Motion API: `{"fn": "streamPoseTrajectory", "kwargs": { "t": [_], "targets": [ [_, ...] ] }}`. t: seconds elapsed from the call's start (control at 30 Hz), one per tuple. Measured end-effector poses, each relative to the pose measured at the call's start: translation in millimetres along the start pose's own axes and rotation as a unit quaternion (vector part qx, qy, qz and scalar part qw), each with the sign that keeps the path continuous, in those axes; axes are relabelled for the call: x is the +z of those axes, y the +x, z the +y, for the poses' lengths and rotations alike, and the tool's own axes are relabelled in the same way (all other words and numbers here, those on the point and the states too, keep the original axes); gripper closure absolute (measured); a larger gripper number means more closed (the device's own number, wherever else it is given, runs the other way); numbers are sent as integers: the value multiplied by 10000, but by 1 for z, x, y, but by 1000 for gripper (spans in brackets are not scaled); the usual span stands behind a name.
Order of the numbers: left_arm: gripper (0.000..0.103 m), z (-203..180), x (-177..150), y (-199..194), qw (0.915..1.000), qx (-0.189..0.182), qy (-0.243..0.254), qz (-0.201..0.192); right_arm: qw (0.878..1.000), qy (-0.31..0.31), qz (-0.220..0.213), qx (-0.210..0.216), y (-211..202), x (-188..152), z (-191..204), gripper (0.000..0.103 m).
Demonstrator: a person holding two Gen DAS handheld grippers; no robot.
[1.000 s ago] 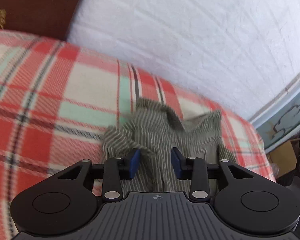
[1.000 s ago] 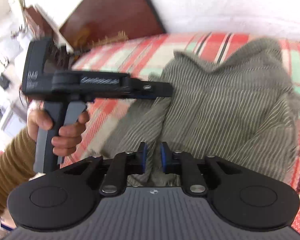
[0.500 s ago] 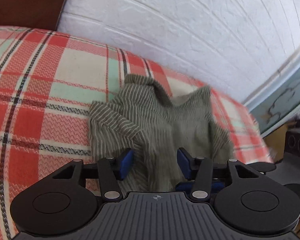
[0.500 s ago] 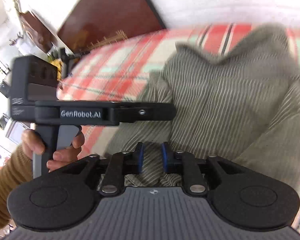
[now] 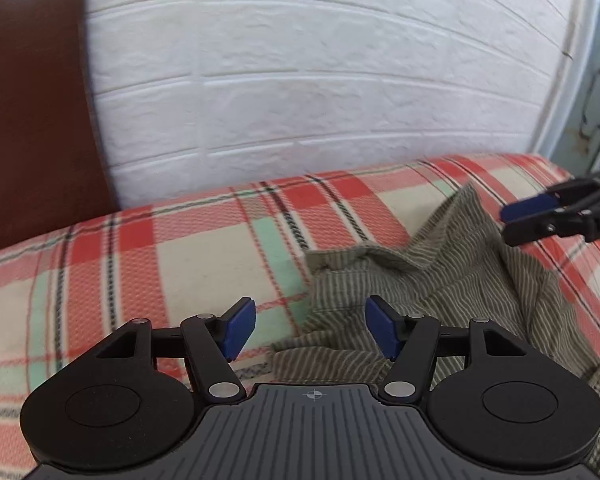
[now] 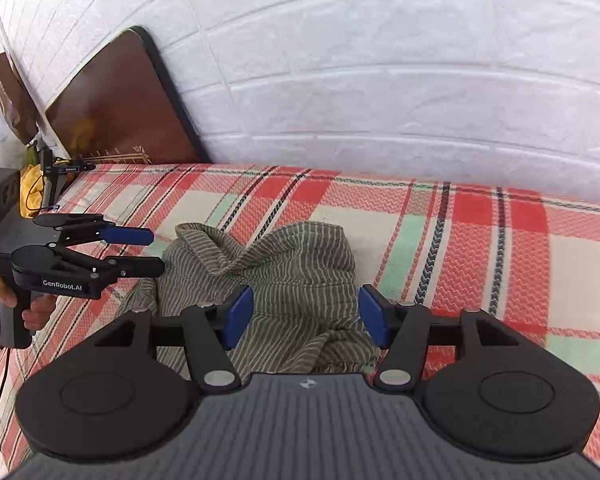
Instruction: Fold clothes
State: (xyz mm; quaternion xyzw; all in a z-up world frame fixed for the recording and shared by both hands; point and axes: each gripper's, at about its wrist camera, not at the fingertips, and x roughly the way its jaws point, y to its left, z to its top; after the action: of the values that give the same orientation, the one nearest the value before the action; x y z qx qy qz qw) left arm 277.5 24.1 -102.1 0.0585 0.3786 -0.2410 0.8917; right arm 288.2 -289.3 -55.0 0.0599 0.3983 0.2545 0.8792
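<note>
Both hand-held grippers stand released over the clothing. The left hand-held gripper [image 5: 310,330] has just been spreading its jaws; its blue pads [image 5: 239,328] are wide apart and press on nothing, with the garment's near-left edge and a strip of blanket showing in the gap. The right hand-held gripper [image 6: 305,316] has also just been spreading its jaws, and its blue pads [image 6: 372,315] are set apart above the cloth, clear of it on both sides.

The striped grey-green garment [image 6: 272,276] lies crumpled on the bed, bunched into soft ridges with a collar-like fold raised at its far edge. In the left wrist view it sits right of centre [image 5: 440,280], spreading toward the lower right corner. In the right wrist view the left hand-held gripper comes in from the left, level with the garment's left edge, its fingers just beside the cloth; whether they touch it I cannot tell. A person's hand [image 6: 24,308] in a brown knitted sleeve holds its grip.

Under the garment lies a plaid blanket [image 6: 480,248] in red, cream and mint with dark lines, covering the bed. Behind the bed runs a white brick-patterned wall [image 6: 380,80], and a brown padded headboard [image 6: 120,108] leans against it at the left.
</note>
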Motion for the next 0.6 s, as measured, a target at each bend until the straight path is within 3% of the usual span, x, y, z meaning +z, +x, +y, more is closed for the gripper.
{"fn": "streamPoseTrajectory", "kwargs": {
  "t": [0.13,0.27,0.33,0.37,0.4,0.43,0.47,0.53,0.57,0.6],
  "targets": [
    [27,-2,-1,17,9992,-15,319,253,9994,-243,107,231,13,-2,-1,31],
    [29,-5,-5,26,9979,-272,424,400,9986,-437,190,230,21,-7,-1,30],
    [37,-10,-5,28,9970,-374,549,396,9983,-474,184,288,25,-11,-2,29],
    [61,-13,-4,29,9966,-418,596,393,9980,-527,150,320,24,-12,0,31],
    [68,-15,-3,29,9965,-407,616,392,9979,-558,118,320,24,-13,0,40],
    [73,-16,-2,29,9966,-403,607,395,9982,-520,111,269,25,-12,0,63],
    [79,-13,0,29,9972,-429,452,417,9987,-400,147,276,26,-11,-3,72],
    [91,-8,5,26,9976,-539,123,412,9988,2,204,436,24,-8,-8,84],
    [98,-5,7,22,9974,-612,-37,381,9985,94,190,502,21,-7,-7,84],
    [98,-5,9,15,9973,-662,-128,292,9983,140,106,562,15,-5,-5,84]
  ]
}}
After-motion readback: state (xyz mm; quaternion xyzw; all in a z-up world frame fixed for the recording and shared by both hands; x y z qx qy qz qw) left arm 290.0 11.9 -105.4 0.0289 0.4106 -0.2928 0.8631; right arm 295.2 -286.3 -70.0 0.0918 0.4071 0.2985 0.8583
